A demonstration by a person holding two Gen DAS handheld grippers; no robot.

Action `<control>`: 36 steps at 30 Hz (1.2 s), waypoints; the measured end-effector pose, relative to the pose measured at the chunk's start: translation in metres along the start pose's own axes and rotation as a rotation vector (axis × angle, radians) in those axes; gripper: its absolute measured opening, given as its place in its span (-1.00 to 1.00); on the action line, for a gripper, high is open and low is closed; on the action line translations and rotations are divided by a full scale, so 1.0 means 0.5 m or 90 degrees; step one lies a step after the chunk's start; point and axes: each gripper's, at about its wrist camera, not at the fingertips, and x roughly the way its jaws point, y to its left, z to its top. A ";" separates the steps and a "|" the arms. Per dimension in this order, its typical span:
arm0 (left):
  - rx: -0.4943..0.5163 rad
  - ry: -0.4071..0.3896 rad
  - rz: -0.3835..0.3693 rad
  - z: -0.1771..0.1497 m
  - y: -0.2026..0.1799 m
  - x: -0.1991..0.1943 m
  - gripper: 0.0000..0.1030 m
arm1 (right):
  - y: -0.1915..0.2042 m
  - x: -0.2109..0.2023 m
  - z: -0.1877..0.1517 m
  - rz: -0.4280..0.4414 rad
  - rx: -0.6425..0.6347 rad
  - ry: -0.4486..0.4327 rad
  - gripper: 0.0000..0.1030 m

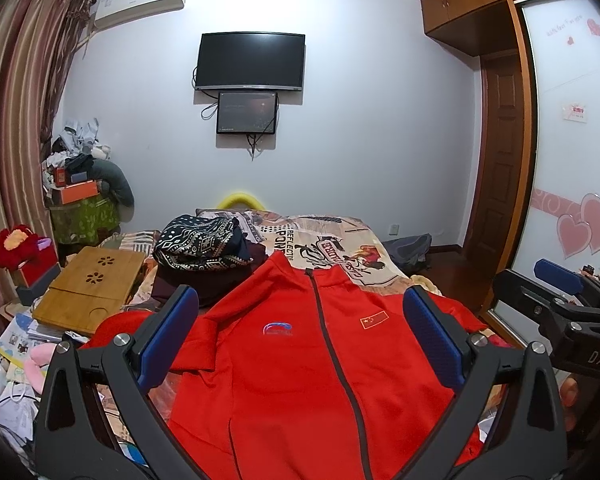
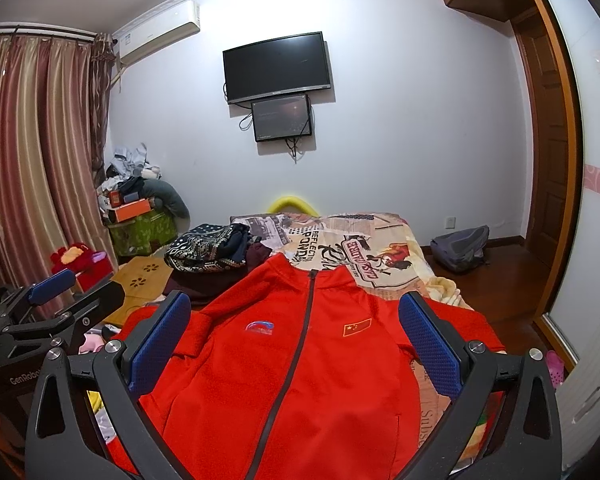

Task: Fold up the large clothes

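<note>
Your left gripper (image 1: 300, 320) hovers above the red zip-up jacket (image 1: 300, 360), its blue-padded fingers (image 1: 168, 336) spread wide apart, holding and touching nothing. Your right gripper (image 2: 296, 320) is likewise wide open and empty over the same garment. The jacket lies face up, zipped, on the printed bedsheet (image 1: 340, 240), collar toward the far wall, one sleeve folded across the chest. A pile of patterned clothes (image 1: 200, 248) sits just beyond it.
</note>
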 end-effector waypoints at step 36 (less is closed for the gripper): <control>-0.017 0.012 0.012 -0.004 0.021 0.033 0.99 | -0.004 0.028 0.006 -0.003 -0.002 0.016 1.00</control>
